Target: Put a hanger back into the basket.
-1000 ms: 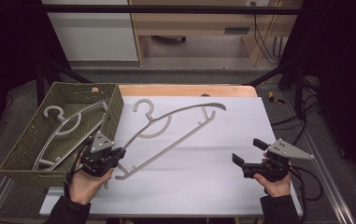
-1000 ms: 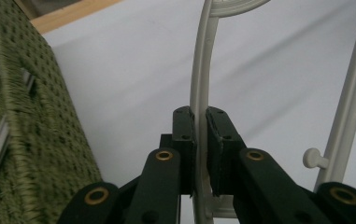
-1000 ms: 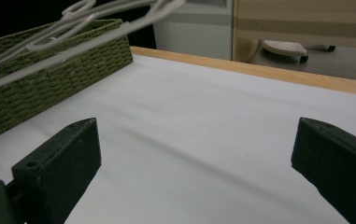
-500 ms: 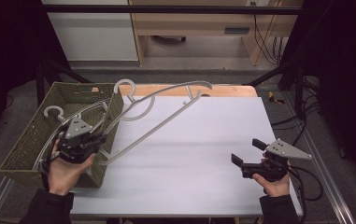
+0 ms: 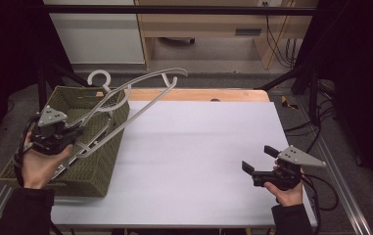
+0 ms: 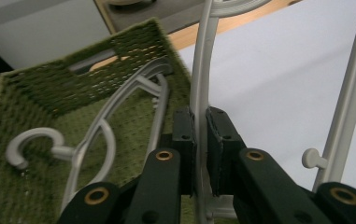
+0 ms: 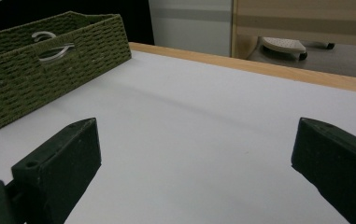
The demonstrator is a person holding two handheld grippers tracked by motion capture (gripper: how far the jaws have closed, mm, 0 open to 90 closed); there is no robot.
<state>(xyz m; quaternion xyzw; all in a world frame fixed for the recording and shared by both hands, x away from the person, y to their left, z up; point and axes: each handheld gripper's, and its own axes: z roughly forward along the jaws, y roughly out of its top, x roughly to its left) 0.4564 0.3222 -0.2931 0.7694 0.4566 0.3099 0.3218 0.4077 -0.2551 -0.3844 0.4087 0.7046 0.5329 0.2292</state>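
Note:
A pale grey plastic hanger (image 5: 147, 78) hangs tilted in the air, its low end over the green woven basket (image 5: 96, 171) and its high end over the table's back edge. My left gripper (image 5: 76, 137) is shut on the hanger's low end above the basket. In the left gripper view the black pads (image 6: 185, 130) pinch the hanger's thin arm (image 6: 202, 70). A second grey hanger (image 6: 101, 126) lies flat inside the basket (image 6: 96, 79). My right gripper (image 5: 256, 157) rests open at the front right of the white table (image 5: 198, 147), with nothing between its jaws.
The basket (image 7: 35, 74) stands at the table's left edge, with a hanger showing through its handle slot. A wooden strip (image 5: 198, 94) runs along the table's far edge. Black frame posts stand at both sides, and cables trail at the right.
My left gripper has carried the hanger leftward and upward, from the table surface beside the basket to above the basket. The right gripper has stayed where it was.

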